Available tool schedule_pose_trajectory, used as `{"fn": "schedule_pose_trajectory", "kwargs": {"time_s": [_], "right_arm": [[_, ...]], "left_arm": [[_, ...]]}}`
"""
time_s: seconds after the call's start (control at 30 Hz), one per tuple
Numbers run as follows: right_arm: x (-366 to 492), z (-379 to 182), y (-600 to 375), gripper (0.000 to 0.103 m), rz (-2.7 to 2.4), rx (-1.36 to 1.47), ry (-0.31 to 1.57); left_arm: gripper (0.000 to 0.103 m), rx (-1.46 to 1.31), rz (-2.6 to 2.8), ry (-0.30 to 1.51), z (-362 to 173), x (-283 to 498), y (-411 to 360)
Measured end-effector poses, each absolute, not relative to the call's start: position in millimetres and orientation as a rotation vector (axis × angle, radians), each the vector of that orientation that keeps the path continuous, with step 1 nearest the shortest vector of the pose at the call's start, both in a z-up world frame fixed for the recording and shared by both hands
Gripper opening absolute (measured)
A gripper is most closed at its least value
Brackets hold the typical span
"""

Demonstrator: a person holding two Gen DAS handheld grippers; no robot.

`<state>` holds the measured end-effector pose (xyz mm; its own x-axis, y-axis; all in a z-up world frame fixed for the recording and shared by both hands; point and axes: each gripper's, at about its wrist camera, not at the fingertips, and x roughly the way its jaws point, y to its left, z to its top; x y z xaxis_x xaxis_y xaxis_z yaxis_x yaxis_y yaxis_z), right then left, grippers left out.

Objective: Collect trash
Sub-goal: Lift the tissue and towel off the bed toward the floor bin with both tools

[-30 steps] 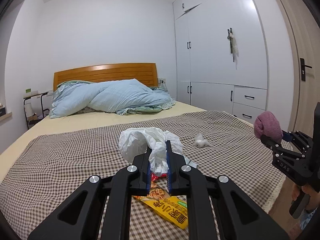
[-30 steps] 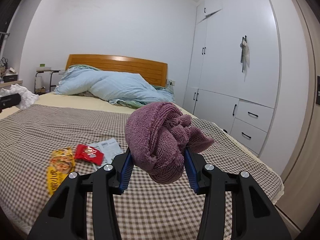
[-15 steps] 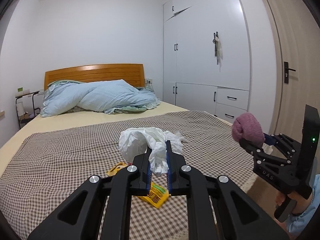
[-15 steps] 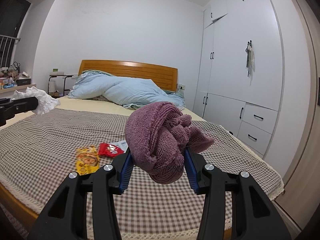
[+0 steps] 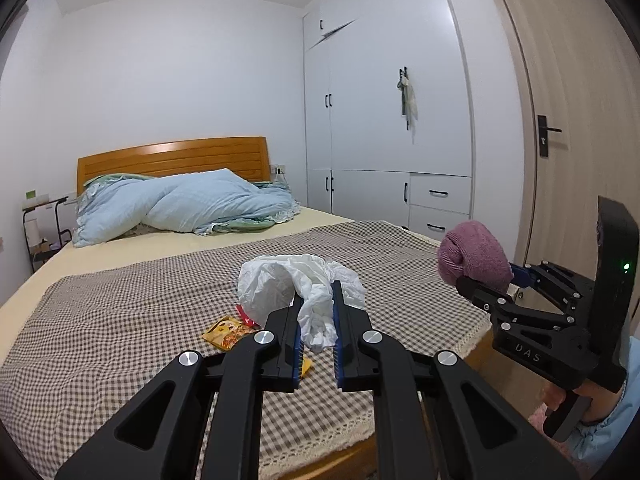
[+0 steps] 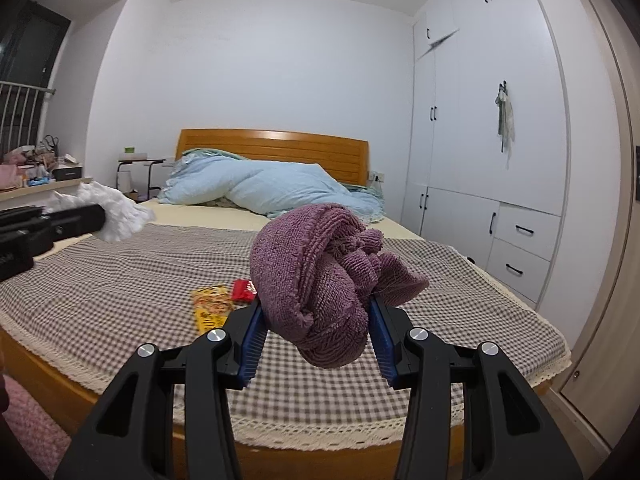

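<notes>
Off foot of checked bed (image 6: 120,280): left gripper (image 5: 316,300) clamps crumpled white plastic bag (image 5: 288,284), right gripper (image 6: 316,312) grips bunched purple towel (image 6: 320,280); keep both squeezes firm, carry level.

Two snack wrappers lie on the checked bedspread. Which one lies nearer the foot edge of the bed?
The yellow wrapper, printed with a food picture; the smaller red wrapper lies beside it, farther up the bed.
</notes>
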<state>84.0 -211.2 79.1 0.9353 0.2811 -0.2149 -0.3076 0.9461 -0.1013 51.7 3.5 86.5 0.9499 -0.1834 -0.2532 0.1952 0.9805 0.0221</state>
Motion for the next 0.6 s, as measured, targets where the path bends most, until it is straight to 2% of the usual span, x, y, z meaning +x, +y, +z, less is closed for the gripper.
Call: {"fn": "schedule_pose_trajectory", "kwargs": {"time_s": [0.6], "right_arm": [[35, 63, -215, 0.045, 0.405, -0.068, 0.254]], "left_arm": [[0.009, 0.057, -0.247, 0.301, 62, 15, -9]]}}
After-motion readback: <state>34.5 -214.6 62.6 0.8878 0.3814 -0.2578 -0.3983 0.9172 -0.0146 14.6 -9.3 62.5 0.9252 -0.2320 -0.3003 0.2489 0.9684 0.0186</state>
